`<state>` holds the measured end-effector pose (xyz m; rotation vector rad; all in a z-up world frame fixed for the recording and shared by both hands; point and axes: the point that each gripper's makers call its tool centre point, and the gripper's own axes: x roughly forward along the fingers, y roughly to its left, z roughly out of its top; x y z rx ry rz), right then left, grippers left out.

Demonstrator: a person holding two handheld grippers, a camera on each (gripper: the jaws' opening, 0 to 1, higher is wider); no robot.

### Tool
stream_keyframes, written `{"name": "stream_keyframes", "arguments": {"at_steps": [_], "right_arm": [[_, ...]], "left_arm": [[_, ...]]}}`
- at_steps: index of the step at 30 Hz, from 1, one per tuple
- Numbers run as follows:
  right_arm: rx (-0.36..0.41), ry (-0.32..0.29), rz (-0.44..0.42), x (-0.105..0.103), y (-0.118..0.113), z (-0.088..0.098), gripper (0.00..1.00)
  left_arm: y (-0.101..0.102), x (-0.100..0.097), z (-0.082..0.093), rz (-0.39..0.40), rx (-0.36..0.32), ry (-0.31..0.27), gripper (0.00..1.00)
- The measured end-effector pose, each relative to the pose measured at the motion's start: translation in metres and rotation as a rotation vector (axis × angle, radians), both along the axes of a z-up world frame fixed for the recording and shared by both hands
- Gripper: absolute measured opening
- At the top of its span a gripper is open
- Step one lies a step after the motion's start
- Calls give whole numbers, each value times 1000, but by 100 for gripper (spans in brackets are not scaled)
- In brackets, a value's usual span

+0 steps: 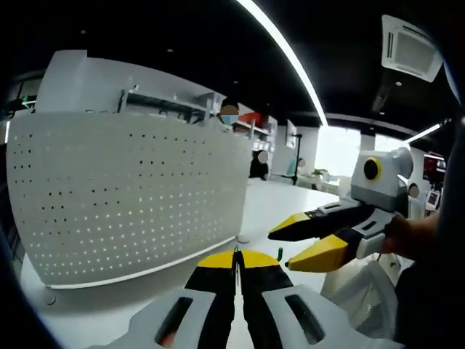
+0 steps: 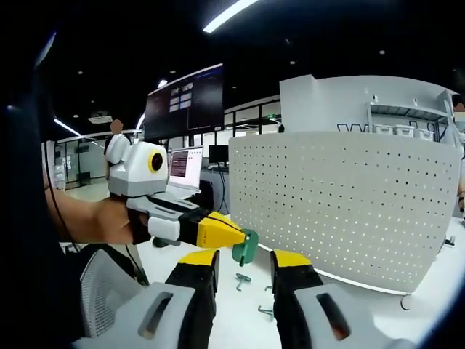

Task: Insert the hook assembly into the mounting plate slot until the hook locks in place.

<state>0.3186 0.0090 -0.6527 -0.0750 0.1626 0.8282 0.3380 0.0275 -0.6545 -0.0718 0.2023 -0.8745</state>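
- No legible writing shows.
- Left tongs (image 2: 243,243) clench the green hook (image 2: 247,248), held before the perforated mounting plate (image 2: 349,203).
- Right tongs (image 2: 243,265) are released, just beneath the hook, above the bench (image 2: 218,305).

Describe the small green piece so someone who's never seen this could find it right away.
Start at the big white perforated panel standing on the white table. To its left, the left tool pinches a green hook part at its yellow tips. Unlike the grey metal hooks on the table, it is green and held aloft.

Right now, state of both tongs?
Left tongs: shut on the green hook.
Right tongs: open, holding nothing.
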Motion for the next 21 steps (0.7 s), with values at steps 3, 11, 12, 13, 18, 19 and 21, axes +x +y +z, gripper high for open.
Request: {"name": "stream_keyframes", "arguments": {"at_steps": [3, 11, 12, 13, 18, 19, 21], "right_arm": [[-14, -8, -19, 2, -2, 0, 24], [-18, -14, -12, 0, -1, 0, 21], [-21, -16, -13, 0, 0, 0, 20], [-25, -20, -13, 0, 0, 0, 18], [-38, -37, -23, 1, -1, 1, 14], [-44, -41, -25, 1, -1, 1, 13], [-51, -42, -26, 1, -1, 0, 12]], "left_arm": [[-5, -2, 2, -7, -5, -6, 1], [-12, -6, 5, -20, -12, -6, 1], [-13, -6, 5, -21, -14, -6, 1], [-13, -6, 5, -21, -15, -7, 1], [-14, -8, 6, -22, -24, -7, 1], [-14, -9, 6, -22, -26, -6, 1], [-14, -9, 7, -20, -32, -6, 1]]}}
